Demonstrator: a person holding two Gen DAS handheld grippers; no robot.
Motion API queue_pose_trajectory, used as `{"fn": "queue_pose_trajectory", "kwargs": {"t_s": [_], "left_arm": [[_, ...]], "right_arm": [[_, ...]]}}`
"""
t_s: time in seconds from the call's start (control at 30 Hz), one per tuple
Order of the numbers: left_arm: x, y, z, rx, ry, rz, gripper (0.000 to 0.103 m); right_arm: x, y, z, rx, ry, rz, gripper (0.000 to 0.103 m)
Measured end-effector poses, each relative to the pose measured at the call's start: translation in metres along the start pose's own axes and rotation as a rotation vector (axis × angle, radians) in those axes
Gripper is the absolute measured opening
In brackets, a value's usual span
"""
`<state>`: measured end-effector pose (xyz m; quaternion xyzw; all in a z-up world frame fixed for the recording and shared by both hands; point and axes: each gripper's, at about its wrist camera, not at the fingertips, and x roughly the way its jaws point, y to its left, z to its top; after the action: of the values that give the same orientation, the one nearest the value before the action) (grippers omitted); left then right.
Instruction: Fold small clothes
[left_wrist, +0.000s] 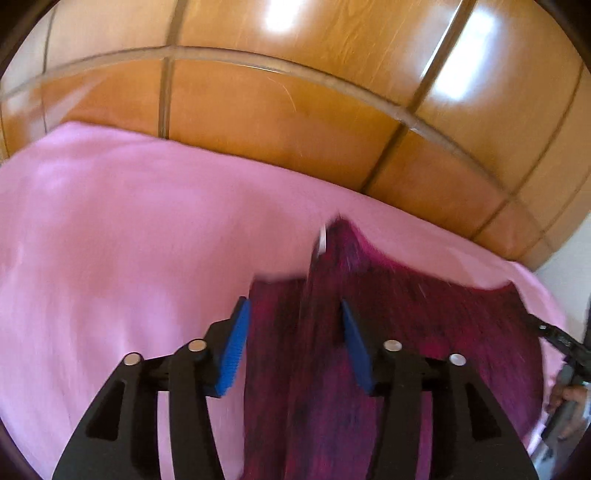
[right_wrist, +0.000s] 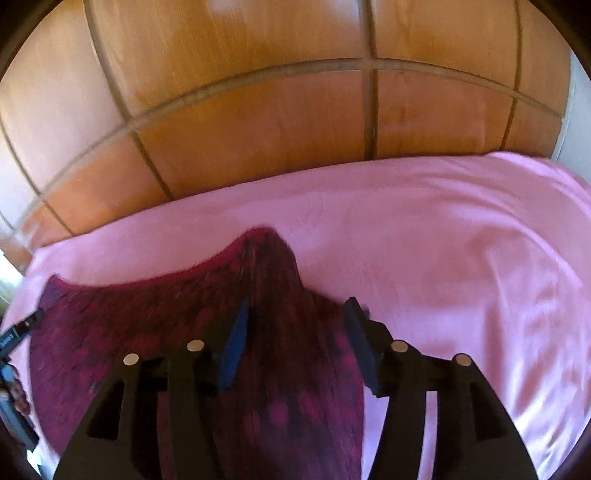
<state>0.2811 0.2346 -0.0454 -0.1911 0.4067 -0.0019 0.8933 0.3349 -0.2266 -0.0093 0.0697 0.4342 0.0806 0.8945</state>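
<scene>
Near the far edge of the pink bed cover (left_wrist: 110, 229), 2 grippers, left gripper (left_wrist: 293, 325) and right gripper (right_wrist: 295, 325), are standing parted, gripping nothing, over the magenta knit garment (right_wrist: 147, 332); folding is looking unfinished.

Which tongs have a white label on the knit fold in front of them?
The left tongs: a white label sits at the peak of the dark red knit ahead. The peak before the right tongs shows no label.

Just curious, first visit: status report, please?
Left gripper open, right gripper open. Magenta knit garment between both, on pink sheet. Nothing blocking.
</scene>
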Motion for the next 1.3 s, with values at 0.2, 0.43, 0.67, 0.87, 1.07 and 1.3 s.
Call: {"fn": "queue_pose_trajectory", "kwargs": {"t_s": [0.2, 0.43, 0.67, 0.87, 1.07, 1.3], "left_arm": [[-0.046, 0.027, -0.082, -0.038, 0.028, -0.143, 0.057], [-0.057, 0.04, -0.144, -0.16, 0.081, -0.261, 0.035], [-0.075, 0.038, -0.13, -0.165, 0.069, -0.315, 0.009], [-0.106, 0.042, -0.142, -0.158, 0.086, -0.326, 0.009], [-0.125, 0.043, -0.169, -0.133, 0.129, -0.292, 0.011], [-0.12, 0.046, -0.134, -0.151, 0.035, -0.301, 0.031]], "right_arm": [[-0.046, -0.035, -0.072, 0.074, 0.029, 0.161, 0.063], [-0.069, -0.044, -0.143, 0.09, 0.076, 0.186, 0.043], [-0.1, -0.039, -0.143, 0.086, 0.014, 0.2, 0.013], [-0.131, -0.038, -0.163, 0.061, 0.045, 0.26, 0.013], [-0.14, -0.047, -0.198, 0.065, 0.126, 0.26, 0.015], [-0.139, -0.047, -0.154, 0.083, 0.012, 0.223, 0.056]]}}
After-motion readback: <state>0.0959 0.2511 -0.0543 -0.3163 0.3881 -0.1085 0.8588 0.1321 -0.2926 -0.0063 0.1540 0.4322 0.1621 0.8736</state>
